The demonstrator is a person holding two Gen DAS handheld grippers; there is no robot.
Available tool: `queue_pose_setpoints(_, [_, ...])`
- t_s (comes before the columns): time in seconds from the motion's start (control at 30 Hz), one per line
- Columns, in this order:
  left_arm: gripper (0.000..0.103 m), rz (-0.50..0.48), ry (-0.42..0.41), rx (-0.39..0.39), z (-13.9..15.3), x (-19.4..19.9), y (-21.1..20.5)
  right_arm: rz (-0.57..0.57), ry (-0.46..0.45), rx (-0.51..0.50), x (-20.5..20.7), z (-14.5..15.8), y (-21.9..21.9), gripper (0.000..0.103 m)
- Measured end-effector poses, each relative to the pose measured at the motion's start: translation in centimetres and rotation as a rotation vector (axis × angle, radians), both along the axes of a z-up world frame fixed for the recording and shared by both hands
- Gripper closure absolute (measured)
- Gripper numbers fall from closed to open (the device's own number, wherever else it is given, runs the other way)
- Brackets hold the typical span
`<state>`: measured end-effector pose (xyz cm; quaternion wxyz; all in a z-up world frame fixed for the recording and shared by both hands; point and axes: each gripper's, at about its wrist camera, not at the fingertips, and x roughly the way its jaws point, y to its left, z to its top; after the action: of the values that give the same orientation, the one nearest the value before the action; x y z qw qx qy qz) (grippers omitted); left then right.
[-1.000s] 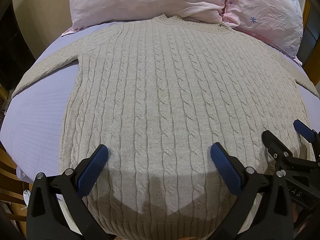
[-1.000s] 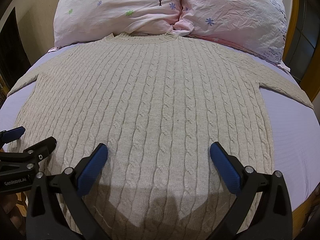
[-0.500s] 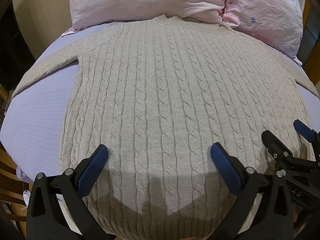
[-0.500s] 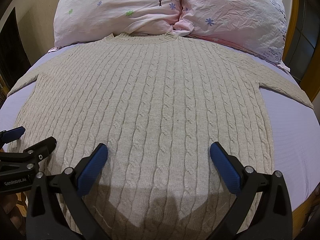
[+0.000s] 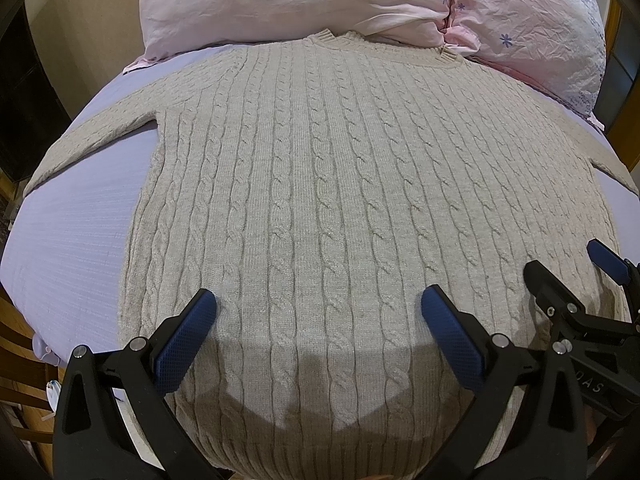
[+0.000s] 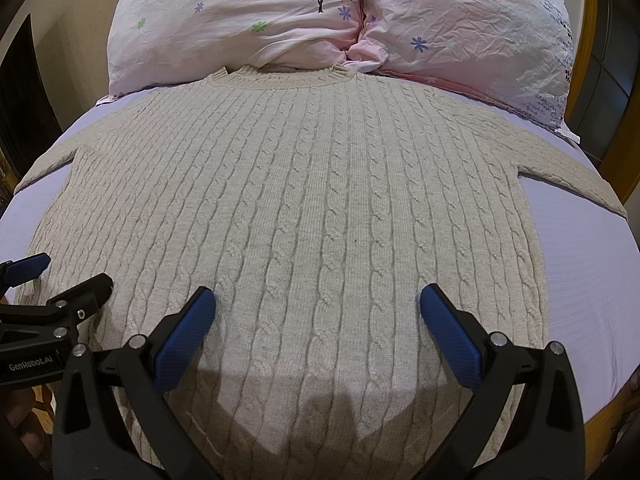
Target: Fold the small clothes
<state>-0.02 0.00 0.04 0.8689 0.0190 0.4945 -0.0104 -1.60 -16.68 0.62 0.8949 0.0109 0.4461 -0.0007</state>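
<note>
A beige cable-knit sweater (image 5: 320,184) lies flat on the lilac bed sheet (image 5: 72,248), neck towards the pillows, both sleeves spread sideways. It also fills the right wrist view (image 6: 312,200). My left gripper (image 5: 318,312) is open and empty above the sweater's lower left part. My right gripper (image 6: 316,308) is open and empty above its lower right part. Each gripper shows at the edge of the other's view: the right gripper (image 5: 576,268) and the left gripper (image 6: 68,276).
Two pink flowered pillows (image 6: 248,20) (image 6: 480,32) lie at the head of the bed, touching the sweater's collar. A wooden bed frame (image 6: 588,52) rises at the right. Bare sheet (image 6: 592,280) lies beside the sweater on both sides.
</note>
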Motion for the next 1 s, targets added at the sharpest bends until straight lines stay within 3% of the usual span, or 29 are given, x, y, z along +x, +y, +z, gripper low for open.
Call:
queue_pose_setpoints(0.87, [0.001, 0.001, 0.002, 0.000, 0.0, 0.0, 0.0, 0.011, 0.001, 0.001, 0.0, 0.8, -0.2, 0.002])
queue_pose_setpoints(1.0, [0.001, -0.005, -0.017, 0.002, 0.0, -0.1, -0.1, -0.013, -0.081, 0.150, 0.0, 2.8, -4.9, 0.002])
